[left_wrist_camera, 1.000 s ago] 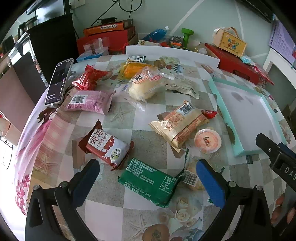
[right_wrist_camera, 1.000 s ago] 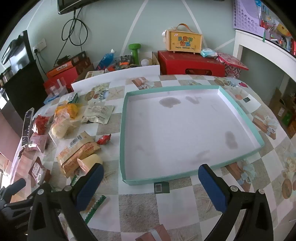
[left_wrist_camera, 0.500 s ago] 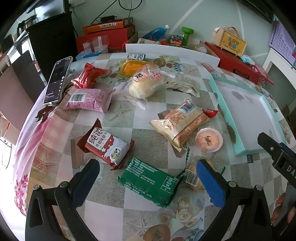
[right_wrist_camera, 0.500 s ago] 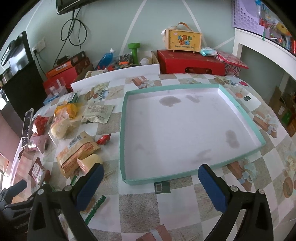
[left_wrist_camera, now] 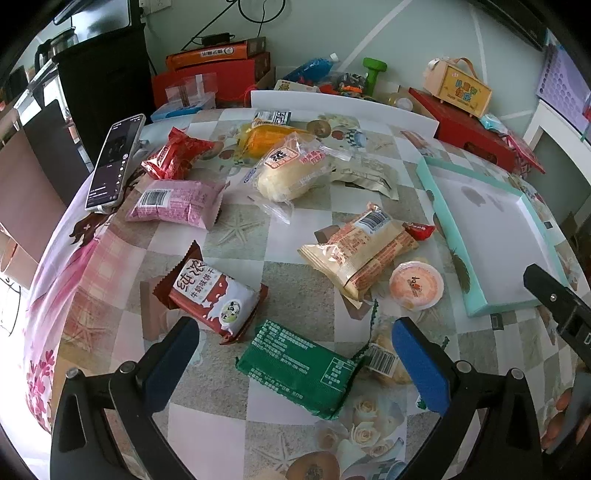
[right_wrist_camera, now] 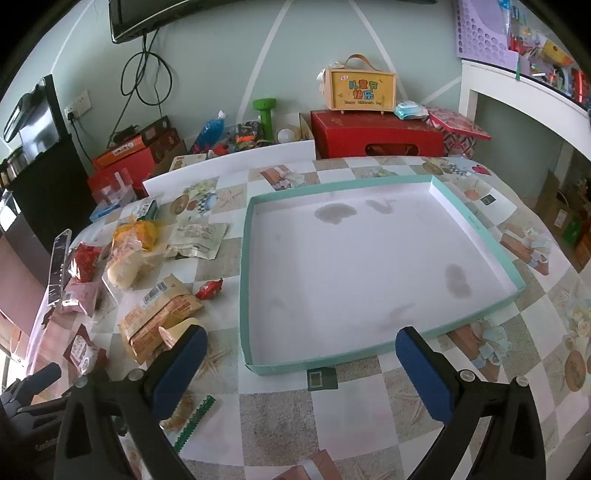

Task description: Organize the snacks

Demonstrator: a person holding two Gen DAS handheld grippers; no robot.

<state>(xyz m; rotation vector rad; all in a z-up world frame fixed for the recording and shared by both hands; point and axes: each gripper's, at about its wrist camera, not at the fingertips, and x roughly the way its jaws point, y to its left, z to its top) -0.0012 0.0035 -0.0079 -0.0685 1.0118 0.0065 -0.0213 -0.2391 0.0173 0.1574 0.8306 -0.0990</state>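
Both jaws spread, empty. Left gripper [left_wrist_camera: 291,362] over green packet [left_wrist_camera: 295,371]: drop straight, pinch across its width, carry to tray [right_wrist_camera: 246,280].

Background's pretty cluttered: a phone [left_wrist_camera: 115,162] lies at the table's left edge, plus a green dumbbell [right_wrist_camera: 264,110], a red box [right_wrist_camera: 373,134] and a yellow carry case [right_wrist_camera: 360,90] behind.

A pale green wall [right_wrist_camera: 229,55] with white diagonal stripes closes the far side. Black cables [right_wrist_camera: 142,79] hang from a wall-mounted screen [right_wrist_camera: 140,14]. A black cabinet [left_wrist_camera: 103,70] stands far left, a white shelf unit [right_wrist_camera: 517,92] far right. Daylight falls on the worktop's [right_wrist_camera: 369,417] checked cloth.
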